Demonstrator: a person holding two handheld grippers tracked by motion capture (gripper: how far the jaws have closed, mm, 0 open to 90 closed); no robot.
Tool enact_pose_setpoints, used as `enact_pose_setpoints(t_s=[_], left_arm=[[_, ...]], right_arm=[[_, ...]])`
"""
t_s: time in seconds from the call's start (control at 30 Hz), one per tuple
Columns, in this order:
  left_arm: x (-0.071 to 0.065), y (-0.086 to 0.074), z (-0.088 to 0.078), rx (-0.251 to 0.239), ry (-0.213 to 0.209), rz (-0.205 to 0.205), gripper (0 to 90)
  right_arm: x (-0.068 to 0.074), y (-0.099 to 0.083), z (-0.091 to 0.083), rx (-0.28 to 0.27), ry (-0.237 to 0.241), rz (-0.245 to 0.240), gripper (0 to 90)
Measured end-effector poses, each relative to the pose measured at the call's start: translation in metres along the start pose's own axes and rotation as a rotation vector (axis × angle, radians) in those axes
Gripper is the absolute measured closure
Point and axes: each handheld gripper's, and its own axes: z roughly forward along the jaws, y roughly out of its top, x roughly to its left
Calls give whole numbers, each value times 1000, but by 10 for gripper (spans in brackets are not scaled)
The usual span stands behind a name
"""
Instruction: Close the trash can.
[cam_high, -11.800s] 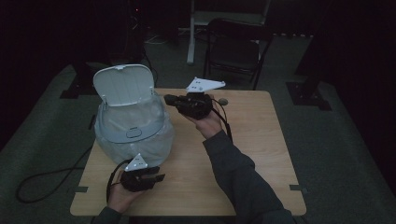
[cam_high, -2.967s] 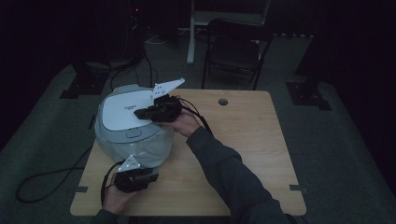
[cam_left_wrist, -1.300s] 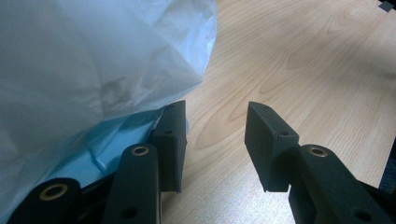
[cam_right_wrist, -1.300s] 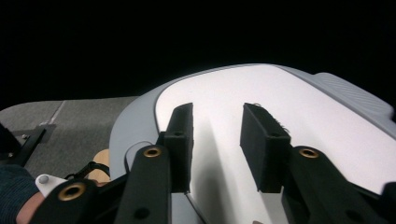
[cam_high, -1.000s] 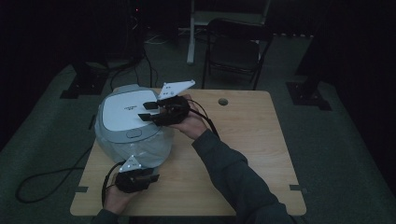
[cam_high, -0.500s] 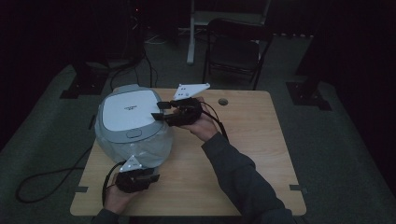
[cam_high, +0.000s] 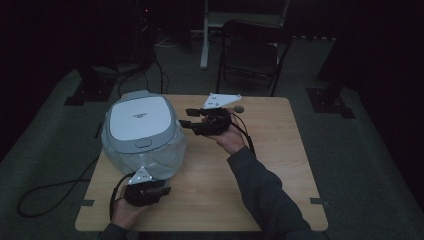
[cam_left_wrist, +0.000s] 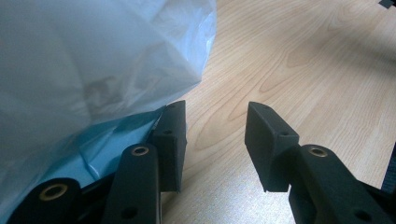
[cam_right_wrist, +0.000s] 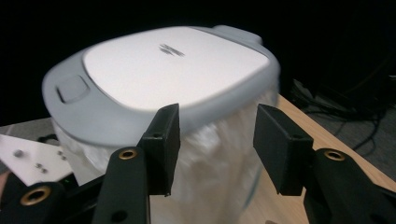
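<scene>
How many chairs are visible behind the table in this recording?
1: a dark folding chair stands just beyond the far edge of the wooden table. The surroundings are very dark, so others may be hidden.

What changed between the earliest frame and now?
The bin's lid, up at first, is now shut. The right gripper came off the lid, drew back to the right, its jaws just opening with nothing between them. The left gripper and the bag-lined bin stayed put.

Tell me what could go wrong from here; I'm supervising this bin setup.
The right claw hangs open close to the closed lid; a careless swing could knock the bin. The left claw, open, has one finger against the loose liner bag, so pulling away might snag or tear it.
</scene>
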Motion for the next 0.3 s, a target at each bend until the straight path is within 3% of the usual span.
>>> enact_pose_setpoints(t_s=[0.3], left_arm=[[-1,0,1,2,0,-3,597]], right_arm=[[-10,-22,-7,34,-61,24,494]])
